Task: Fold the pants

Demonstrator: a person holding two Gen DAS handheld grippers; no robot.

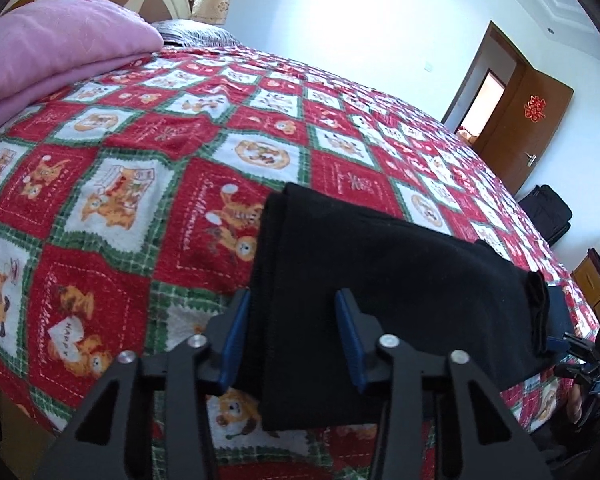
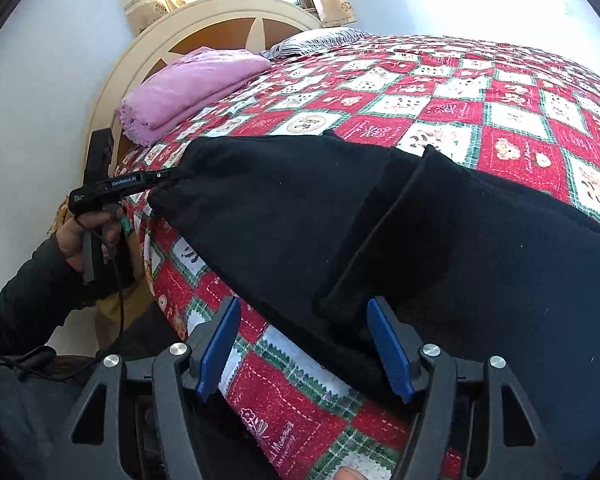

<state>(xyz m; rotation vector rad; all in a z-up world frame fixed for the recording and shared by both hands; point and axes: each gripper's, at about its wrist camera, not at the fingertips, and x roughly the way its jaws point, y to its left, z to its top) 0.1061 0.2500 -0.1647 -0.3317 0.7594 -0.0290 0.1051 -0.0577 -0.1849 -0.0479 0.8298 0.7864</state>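
The black pants point(image 1: 372, 280) lie already folded into a thick band on the quilt point(image 1: 148, 152), near the bed's near edge, with the long axis running left to right across both grippers.

The left gripper point(image 1: 292, 336) has its blue pads spread, and the left end of the band sits between them, cloth lying against the left pad; the jaws are not pressed together. In the right wrist view that same tool shows at the band's far-left tip, though its fingers are hidden behind the cloth there.

The right gripper point(image 2: 306, 350) is also spread wide, its pads straddling the near edge of the pants point(image 2: 284, 216) where a fold ridge comes down toward the tool.

So each gripper stands at its own end, both equally placed. The next fold probably carries one end along the long axis toward the other. A pink blanket point(image 1: 60, 44) lies far left by the headboard.
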